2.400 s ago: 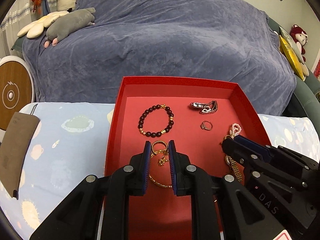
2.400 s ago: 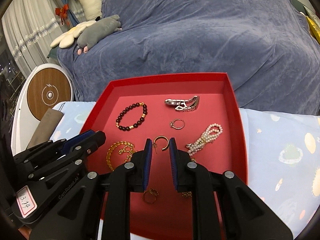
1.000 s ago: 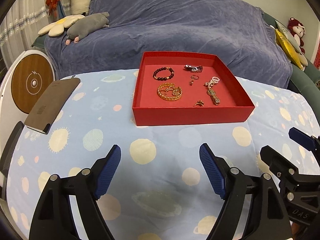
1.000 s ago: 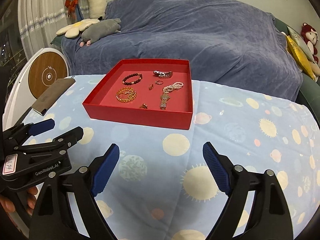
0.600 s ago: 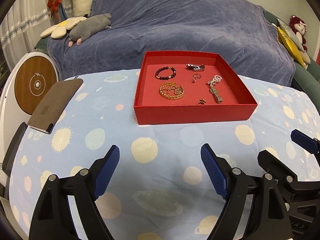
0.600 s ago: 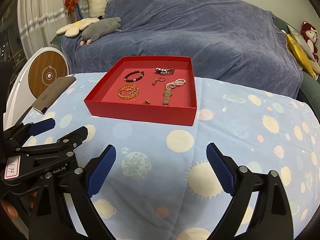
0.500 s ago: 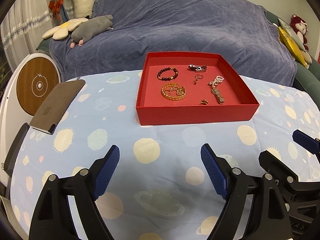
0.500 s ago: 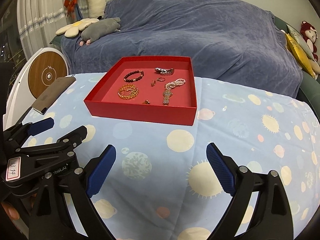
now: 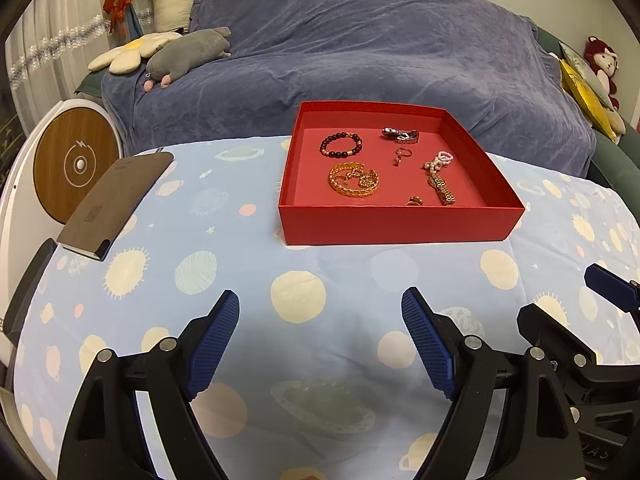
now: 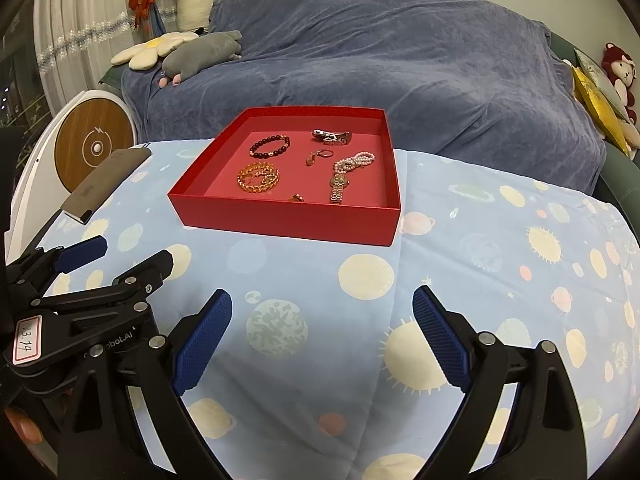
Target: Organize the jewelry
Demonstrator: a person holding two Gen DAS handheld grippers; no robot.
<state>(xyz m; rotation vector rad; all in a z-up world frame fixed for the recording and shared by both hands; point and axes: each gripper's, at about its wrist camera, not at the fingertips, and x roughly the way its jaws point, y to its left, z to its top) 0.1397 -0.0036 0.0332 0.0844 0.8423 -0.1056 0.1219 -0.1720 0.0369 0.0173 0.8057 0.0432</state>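
A red tray point(image 9: 400, 224) of jewelry, with a gold chain bracelet point(image 9: 354, 180) and a dark bead bracelet point(image 9: 341, 146) inside, sits on the planet-print tabletop point(image 9: 248, 280). Well short of it, the left hand-held gripper point(image 9: 320, 340) and right hand-held gripper point(image 10: 322, 336) hang side by side, angled downward, jaws spread wide and empty. Moments earlier both were closed down inside the tray.

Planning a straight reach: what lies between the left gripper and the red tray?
Only bare planet-print sheet between the left gripper and the red tray; the left wrist view shows it.
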